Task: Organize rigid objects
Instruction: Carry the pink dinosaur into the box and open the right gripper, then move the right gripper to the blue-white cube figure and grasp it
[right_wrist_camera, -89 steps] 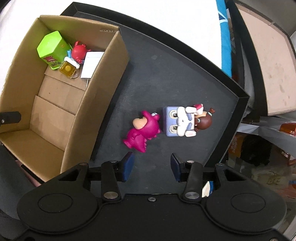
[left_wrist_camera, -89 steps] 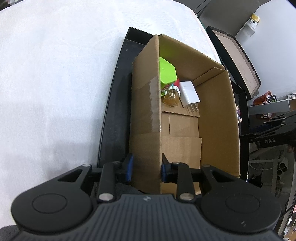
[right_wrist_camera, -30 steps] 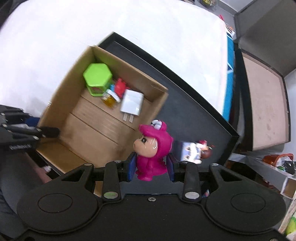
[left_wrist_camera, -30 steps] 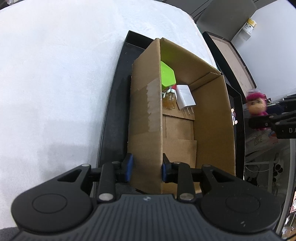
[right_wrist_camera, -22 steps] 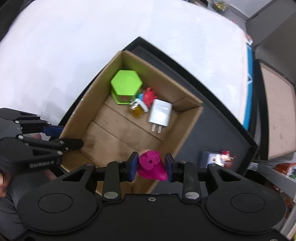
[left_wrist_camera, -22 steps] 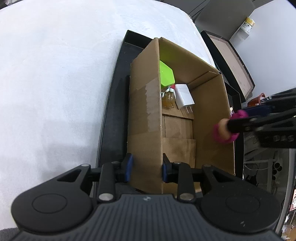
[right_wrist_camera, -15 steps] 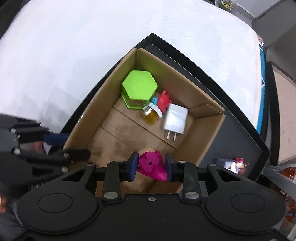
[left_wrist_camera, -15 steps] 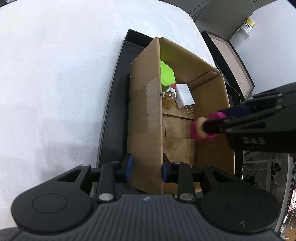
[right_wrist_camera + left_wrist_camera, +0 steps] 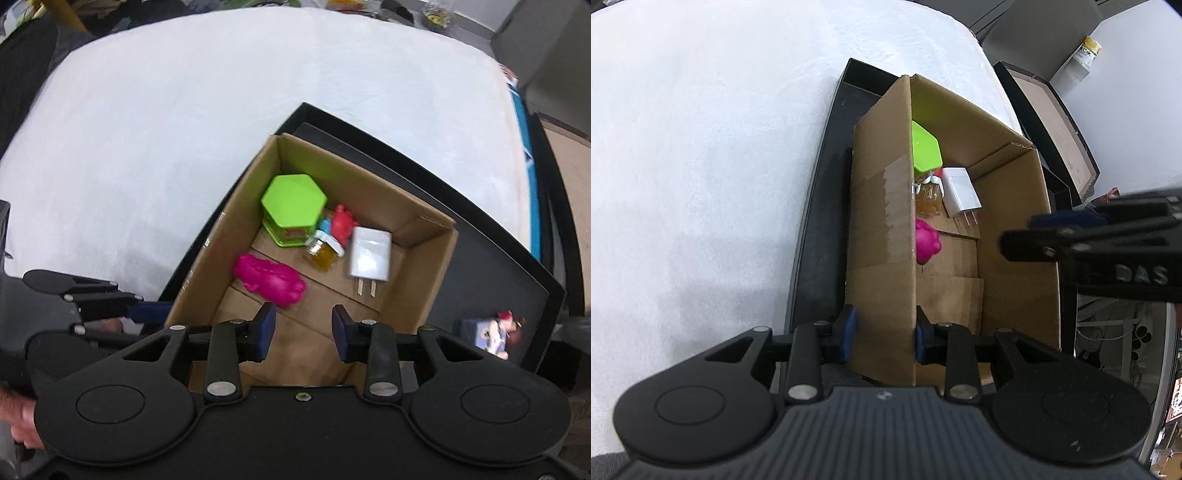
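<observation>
An open cardboard box (image 9: 424, 251) stands on a black tray (image 9: 491, 258). Inside lie a pink toy figure (image 9: 269, 280), a green hexagonal box (image 9: 293, 206), a small amber jar (image 9: 321, 253), a red figure (image 9: 341, 221) and a white charger (image 9: 369, 254). My left gripper (image 9: 881, 334) is shut on the box's near-left wall (image 9: 882, 229). My right gripper (image 9: 303, 332) is open and empty above the box; it also shows in the left wrist view (image 9: 1027, 242). The pink toy (image 9: 925, 242) shows partly behind the wall.
A blue-and-white toy figure (image 9: 491, 334) lies on the tray right of the box. White cloth (image 9: 184, 110) covers the table around the tray. A second black tray with a brown board (image 9: 1052, 122) sits beyond the right edge.
My right gripper carried the pink toy over the box, opened and let it go; the toy now lies on the box floor. My left gripper kept its hold on the wall.
</observation>
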The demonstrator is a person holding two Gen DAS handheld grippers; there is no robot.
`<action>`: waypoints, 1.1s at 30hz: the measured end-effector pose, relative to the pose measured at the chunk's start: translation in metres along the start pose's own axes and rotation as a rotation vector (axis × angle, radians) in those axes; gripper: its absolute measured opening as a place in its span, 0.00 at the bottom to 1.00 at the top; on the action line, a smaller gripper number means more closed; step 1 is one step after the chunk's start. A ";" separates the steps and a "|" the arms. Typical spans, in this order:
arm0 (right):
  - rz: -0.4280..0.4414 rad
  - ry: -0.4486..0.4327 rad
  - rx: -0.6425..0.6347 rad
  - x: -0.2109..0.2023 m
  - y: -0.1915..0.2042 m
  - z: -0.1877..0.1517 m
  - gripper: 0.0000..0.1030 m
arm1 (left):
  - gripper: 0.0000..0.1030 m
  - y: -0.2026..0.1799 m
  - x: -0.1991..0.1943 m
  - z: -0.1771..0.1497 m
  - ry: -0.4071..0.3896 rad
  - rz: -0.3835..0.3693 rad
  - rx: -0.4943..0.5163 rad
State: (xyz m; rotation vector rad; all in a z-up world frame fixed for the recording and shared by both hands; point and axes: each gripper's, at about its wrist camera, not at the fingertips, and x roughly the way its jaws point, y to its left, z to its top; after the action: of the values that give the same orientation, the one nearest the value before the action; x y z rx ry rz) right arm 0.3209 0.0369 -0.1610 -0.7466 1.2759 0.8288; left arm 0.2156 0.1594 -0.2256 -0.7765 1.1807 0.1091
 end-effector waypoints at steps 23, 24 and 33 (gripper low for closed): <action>0.044 -0.137 0.193 -0.044 -0.078 -0.074 0.47 | 0.27 -0.008 -0.010 -0.003 -0.033 0.013 0.005; 0.042 -0.145 0.201 -0.045 -0.083 -0.077 0.48 | 0.27 -0.009 -0.010 -0.003 -0.034 0.014 0.007; 0.032 -0.155 0.258 -0.041 -0.118 -0.101 0.50 | 0.24 -0.017 -0.009 -0.005 -0.034 0.059 0.027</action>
State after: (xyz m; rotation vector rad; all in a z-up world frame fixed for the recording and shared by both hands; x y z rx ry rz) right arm 0.3679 -0.1140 -0.1323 -0.4484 1.2286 0.7162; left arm 0.2157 0.1467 -0.2108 -0.7139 1.1703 0.1542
